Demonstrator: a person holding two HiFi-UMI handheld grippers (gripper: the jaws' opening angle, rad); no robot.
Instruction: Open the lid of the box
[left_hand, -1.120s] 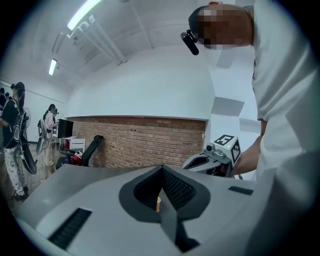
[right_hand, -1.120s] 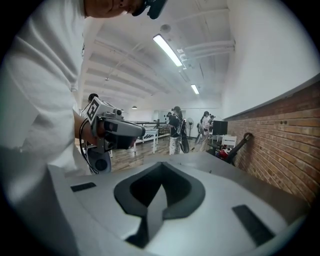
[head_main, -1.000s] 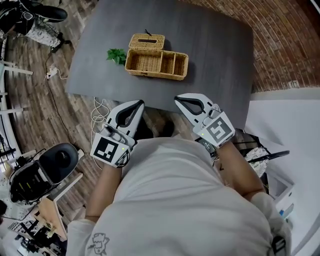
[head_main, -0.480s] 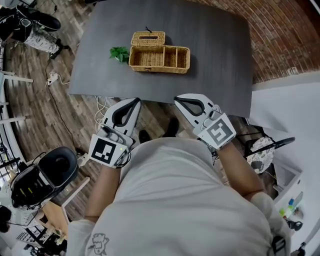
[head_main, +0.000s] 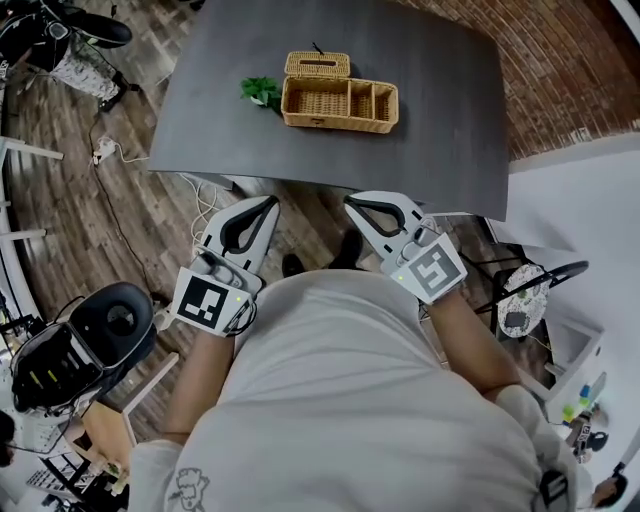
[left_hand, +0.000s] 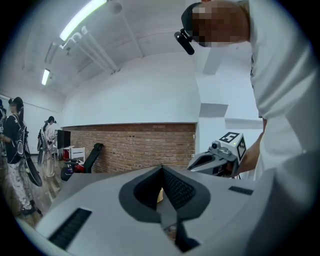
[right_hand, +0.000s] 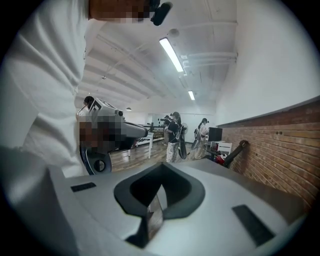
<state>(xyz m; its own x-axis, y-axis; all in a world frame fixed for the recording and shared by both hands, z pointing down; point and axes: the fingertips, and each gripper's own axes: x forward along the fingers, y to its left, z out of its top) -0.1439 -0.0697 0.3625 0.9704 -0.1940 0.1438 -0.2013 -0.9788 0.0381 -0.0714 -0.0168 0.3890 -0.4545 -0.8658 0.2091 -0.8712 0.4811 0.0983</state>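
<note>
table (head_main: 440, 120): dark, ahead | box (head_main: 340, 100): wicker, mid-table, long axis left-right, well ahead of both tools, nearer the right gripper (head_main: 352, 205) | right gripper and left gripper (head_main: 268, 203): jaws closed, empty, short of table edge | lid (head_main: 318, 65): rear-left section, apparently down

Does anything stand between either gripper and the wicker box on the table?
Nothing visible does. Only bare table separates the left gripper and right gripper from the wicker box; the green sprig lies at its left.
</note>
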